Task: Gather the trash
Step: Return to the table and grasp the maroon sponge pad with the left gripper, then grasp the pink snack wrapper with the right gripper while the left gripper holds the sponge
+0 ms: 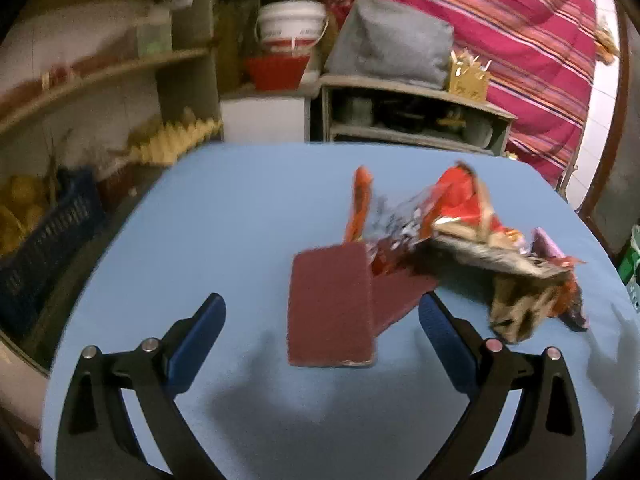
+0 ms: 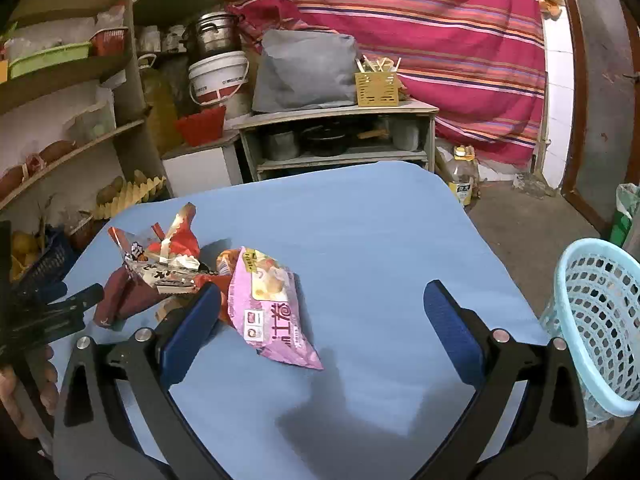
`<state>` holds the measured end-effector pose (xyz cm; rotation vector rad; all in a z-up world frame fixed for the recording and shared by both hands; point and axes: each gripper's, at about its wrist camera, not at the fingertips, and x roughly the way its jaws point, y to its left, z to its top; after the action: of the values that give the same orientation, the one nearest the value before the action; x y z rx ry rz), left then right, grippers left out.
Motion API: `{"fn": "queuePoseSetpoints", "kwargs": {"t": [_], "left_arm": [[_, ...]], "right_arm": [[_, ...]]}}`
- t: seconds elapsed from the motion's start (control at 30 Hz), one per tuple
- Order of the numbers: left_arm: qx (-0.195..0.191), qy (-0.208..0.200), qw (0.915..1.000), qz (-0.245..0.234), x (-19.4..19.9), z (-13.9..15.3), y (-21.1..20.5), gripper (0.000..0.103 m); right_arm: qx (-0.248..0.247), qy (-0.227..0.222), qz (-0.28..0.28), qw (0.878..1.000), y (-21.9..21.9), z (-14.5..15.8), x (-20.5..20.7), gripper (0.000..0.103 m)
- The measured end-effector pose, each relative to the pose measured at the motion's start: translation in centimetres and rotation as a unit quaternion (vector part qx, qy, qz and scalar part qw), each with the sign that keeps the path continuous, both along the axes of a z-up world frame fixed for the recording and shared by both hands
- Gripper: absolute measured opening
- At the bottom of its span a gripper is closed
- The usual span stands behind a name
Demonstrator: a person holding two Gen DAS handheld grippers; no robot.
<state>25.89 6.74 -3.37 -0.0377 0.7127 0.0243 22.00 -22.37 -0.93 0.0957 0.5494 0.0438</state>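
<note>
- While your left gripper [image 1: 320,322] hangs over the blue table [image 1: 224,208], its jaws are spread wide and grip nothing; the left wrist view is blurred.
- Between those blue pads, at centre frame, lies a maroon carton [image 1: 330,308], flattened and partly unfolded.
- Right of centre, a red and silver wrapper [image 1: 460,216] is heaped against the carton, with a brown crumpled packet [image 1: 524,308] just beside the right pad.
- In the right wrist view your right gripper [image 2: 322,320] is likewise spread and empty.
- A pink snack bag [image 2: 272,308] lies just right of its left pad, touching the wrapper heap [image 2: 164,260] at left of centre.
- At the right edge stands a light blue mesh basket [image 2: 600,320] beside the table.
</note>
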Motion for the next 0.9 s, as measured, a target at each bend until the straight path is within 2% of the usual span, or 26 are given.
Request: {"fn": "queuePoseSetpoints", "kwargs": {"t": [0.1,0.23,0.37,0.43,0.53,0.6,0.8,0.9], "left_arm": [[-0.019,0.020,0.9996,0.005,1.0,-1.0,0.9,0.094],[-0.026,0.039,0.9989,-0.002,2.1,-1.9,0.8,0.094],[-0.053,0.061,0.9967,-0.003,2.7,-2.6,1.1,0.093],[-0.065,0.067,0.9956,-0.006,2.9,-2.8,1.3,0.083],[-0.077,0.069,0.9945,-0.016,3.1,-2.7,1.4,0.075],[-0.080,0.067,0.9941,-0.031,3.0,-2.5,1.2,0.056],[-0.061,0.065,0.9953,-0.036,2.9,-2.0,0.8,0.055],[-0.049,0.056,0.9970,-0.021,2.7,-1.6,1.2,0.055]], "right_arm": [[-0.009,-0.002,0.004,1.000,0.6,-0.1,0.4,0.099],[-0.011,-0.001,0.007,1.000,0.9,-0.3,0.8,0.099],[-0.013,0.002,0.006,1.000,1.1,-0.4,1.0,0.099],[-0.014,0.002,0.006,1.000,1.1,-0.5,1.1,0.099],[-0.016,0.003,0.005,1.000,1.2,-0.6,1.1,0.099],[-0.018,0.006,0.005,1.000,1.3,-0.8,1.3,0.099],[-0.027,0.029,0.007,0.999,1.9,-1.9,2.4,0.099],[-0.031,0.046,0.008,0.998,2.6,-2.7,3.3,0.099]]}}
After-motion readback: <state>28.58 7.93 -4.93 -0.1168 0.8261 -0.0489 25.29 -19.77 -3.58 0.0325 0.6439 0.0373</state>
